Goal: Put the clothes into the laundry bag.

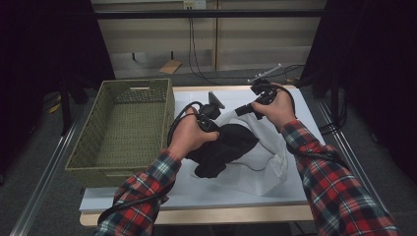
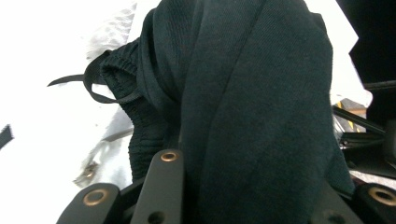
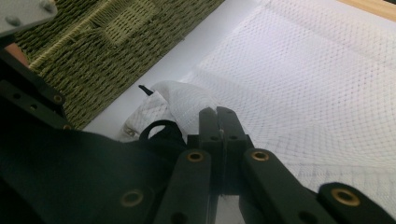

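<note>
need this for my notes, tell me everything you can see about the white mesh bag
The white mesh bag looks like thin netting with a fine diamond weave and a denser seamed edge. It lies limp and crumpled on the white table top, right of the green woven basket. A black garment sits at its mouth, bunched in the left gripper. The right gripper, jaws closed, pinches the bag's edge and lifts that part. A small black loop shows at the rim.
</note>
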Motion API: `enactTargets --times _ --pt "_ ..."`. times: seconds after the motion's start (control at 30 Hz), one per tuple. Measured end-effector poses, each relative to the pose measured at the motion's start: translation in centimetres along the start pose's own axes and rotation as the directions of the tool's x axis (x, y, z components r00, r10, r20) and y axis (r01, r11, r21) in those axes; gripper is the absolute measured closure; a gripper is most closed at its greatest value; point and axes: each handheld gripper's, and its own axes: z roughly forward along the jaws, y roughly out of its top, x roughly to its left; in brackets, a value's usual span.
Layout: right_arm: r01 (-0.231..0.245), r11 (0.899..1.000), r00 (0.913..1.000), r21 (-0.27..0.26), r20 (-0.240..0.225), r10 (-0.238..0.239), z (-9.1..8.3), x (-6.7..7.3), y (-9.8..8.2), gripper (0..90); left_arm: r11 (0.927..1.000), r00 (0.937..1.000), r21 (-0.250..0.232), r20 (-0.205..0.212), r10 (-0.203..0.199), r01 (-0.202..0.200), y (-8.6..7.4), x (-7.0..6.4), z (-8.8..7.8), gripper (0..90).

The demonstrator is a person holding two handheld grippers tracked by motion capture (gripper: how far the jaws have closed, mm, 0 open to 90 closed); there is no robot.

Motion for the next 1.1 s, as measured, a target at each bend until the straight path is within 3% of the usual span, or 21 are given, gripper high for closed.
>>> enactTargets --times 0.03,0.07,0.1,0.13,0.4,0.63,0.9,1.1 --pt "0.001 1.000 1.0000 -0.003 0.000 -0.001 0.0 0.0 0.0 90.0 1.0000 1.0000 0.002 0.002 0.000 0.000 0.1 0.1 0.1 74.6" --pt "-0.001 1.000 1.0000 0.002 0.002 0.001 0.0 0.1 0.0 90.0 0.9990 0.9992 -0.022 0.005 -0.039 0.039 0.1 0.0 0.4 74.6" --pt "0.001 1.000 1.0000 0.002 0.001 -0.001 0.0 0.1 0.0 90.0 0.9999 0.9999 0.002 -0.003 -0.014 0.014 0.2 0.4 0.3 74.6" --pt "0.000 1.000 1.0000 0.001 0.002 0.000 0.0 0.2 0.0 90.0 0.9994 0.9994 -0.018 -0.012 -0.031 0.031 0.2 0.5 0.6 74.6" --pt "0.007 1.000 1.0000 -0.003 -0.003 -0.007 -0.2 0.2 0.1 90.0 0.9970 0.9973 -0.033 -0.016 -0.071 0.071 0.2 1.7 1.4 74.6" --pt "-0.001 1.000 1.0000 -0.006 -0.007 0.001 -0.2 0.2 0.1 90.0 0.9908 0.9915 -0.072 -0.055 -0.119 0.114 0.2 2.5 1.4 74.6" --pt "0.010 1.000 0.9999 0.004 -0.011 -0.010 0.0 0.5 0.2 90.0 0.9910 0.9890 -0.066 -0.084 -0.122 0.116 0.1 2.7 1.7 74.6" --pt "0.006 1.000 0.9999 -0.003 -0.012 -0.006 -0.1 0.6 0.4 90.0 0.9931 0.9948 -0.066 -0.028 -0.098 0.096 0.2 1.6 2.2 74.6"
